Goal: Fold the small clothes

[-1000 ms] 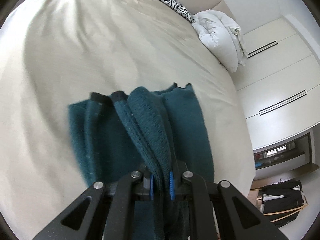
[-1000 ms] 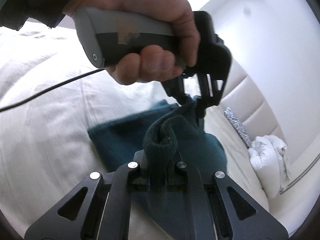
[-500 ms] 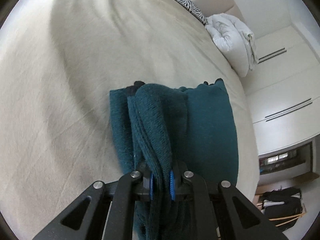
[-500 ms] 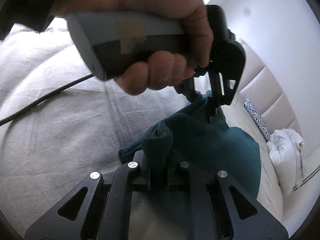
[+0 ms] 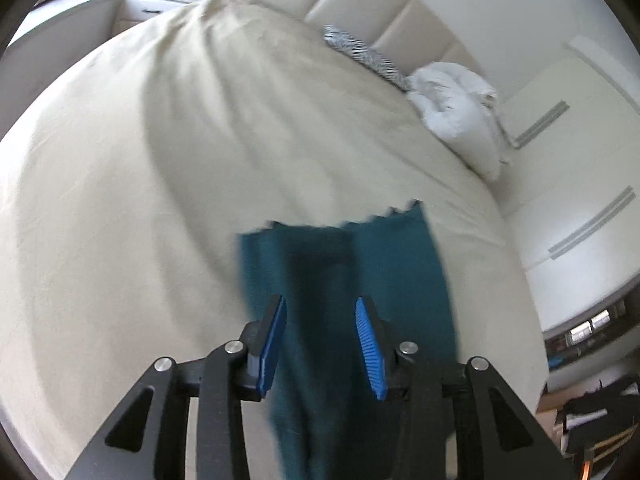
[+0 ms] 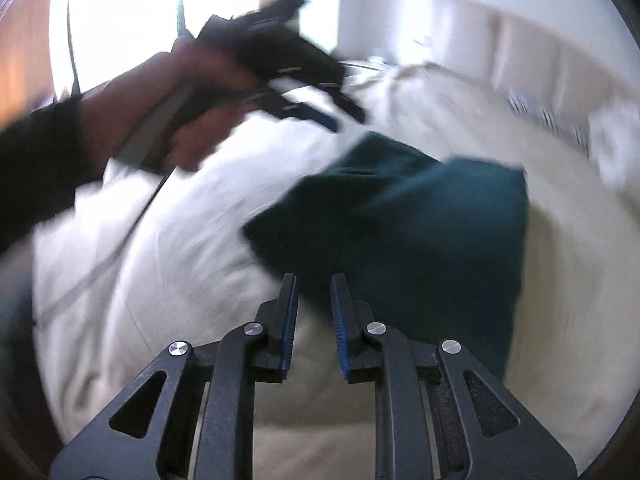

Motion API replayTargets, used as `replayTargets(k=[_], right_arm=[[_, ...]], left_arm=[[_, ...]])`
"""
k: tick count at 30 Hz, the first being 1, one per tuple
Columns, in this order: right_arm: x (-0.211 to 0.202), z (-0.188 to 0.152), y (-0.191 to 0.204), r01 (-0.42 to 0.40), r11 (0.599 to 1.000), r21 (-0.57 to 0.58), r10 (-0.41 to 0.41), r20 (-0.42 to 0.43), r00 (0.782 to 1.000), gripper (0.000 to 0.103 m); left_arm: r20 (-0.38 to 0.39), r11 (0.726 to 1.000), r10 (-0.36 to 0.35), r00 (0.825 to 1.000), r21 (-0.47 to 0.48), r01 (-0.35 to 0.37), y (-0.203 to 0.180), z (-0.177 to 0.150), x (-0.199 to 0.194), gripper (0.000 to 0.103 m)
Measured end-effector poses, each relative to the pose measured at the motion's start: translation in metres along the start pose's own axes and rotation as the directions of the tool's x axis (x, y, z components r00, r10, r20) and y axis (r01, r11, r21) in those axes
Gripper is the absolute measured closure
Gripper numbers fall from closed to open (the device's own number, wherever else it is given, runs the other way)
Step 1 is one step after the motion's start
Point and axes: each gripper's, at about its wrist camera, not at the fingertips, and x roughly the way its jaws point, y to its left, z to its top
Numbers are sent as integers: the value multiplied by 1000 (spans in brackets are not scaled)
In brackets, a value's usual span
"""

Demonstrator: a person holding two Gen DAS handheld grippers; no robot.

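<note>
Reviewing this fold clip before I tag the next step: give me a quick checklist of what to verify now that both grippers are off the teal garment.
1. Left gripper free of cloth: ok. Its jaws are opening, and nothing is pinched between the blue pads.
2. Right gripper free of cloth: ok. Its jaws are opening, with an empty gap between them.
3. Teal garment lying on the bed: ok, folded over, away from the bed edge.
4. Fold neat and edges aligned: cannot tell, both views are motion-blurred.
5. Left hand clear of the garment: ok, raised above it.
6. Zebra pillow and white duvet clear of the work area: ok, by the headboard.
</note>
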Motion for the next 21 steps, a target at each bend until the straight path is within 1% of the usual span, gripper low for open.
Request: replayTargets(k=[2, 4, 5, 6, 8, 9, 10, 11, 13, 14, 15, 17, 19, 20, 21], right_arm=[[-8, 2, -40, -30, 991, 133, 29, 10, 1000, 86], [-17, -1, -74, -52, 963, 266, 47, 26, 999, 85], [-15, -1, -83, -66, 947, 313, 57, 37, 998, 78], [-15, -1, -99, -69, 931, 357, 59, 41, 997, 61], [-13, -4, -119, -66, 910, 409, 50, 48, 998, 38], [-9, -7, -125, -81, 904, 420, 62, 58, 996, 38], [-6, -7, -128, -87, 901, 424, 73, 50, 996, 39], [1, -8, -133, -84, 898, 431, 80, 28, 996, 38], [20, -15, -133, -66, 892, 448, 91, -33, 995, 42], [26, -20, -143, -56, 877, 477, 95, -57, 994, 44], [25, -27, -137, -65, 864, 499, 106, -55, 993, 45], [24, -26, -142, -86, 845, 528, 115, -23, 993, 45], [13, -20, -146, -103, 851, 514, 102, 30, 994, 45], [6, -16, -151, -145, 841, 522, 129, 66, 989, 45], [9, -11, -151, -184, 827, 531, 161, 89, 983, 45]], left_arm=[[-31, 999, 7, 999, 46, -5, -17, -12, 7, 65], [-63, 991, 83, 995, 111, -76, -30, -27, 20, 65], [-77, 984, 131, 988, 133, -120, -32, -35, 28, 65], [-89, 980, 153, 984, 139, -140, -29, -42, 36, 65], [-81, 980, 155, 985, 140, -142, -23, -48, 41, 68], [-75, 980, 155, 985, 134, -144, -19, -49, 43, 71], [-71, 981, 157, 985, 124, -148, -15, -49, 43, 78], [-69, 982, 155, 985, 115, -147, -12, -48, 43, 81], [-68, 987, 132, 989, 104, -125, -5, -48, 41, 83], [-68, 988, 124, 990, 97, -117, -3, -50, 40, 84], [-65, 989, 122, 990, 97, -115, -3, -51, 39, 84], [-57, 984, 141, 988, 115, -134, -6, -53, 36, 84], [-51, 976, 175, 983, 141, -166, -13, -54, 38, 84], [-47, 971, 192, 980, 152, -183, -16, -55, 39, 84], [-41, 965, 214, 976, 166, -204, -19, -56, 41, 84]])
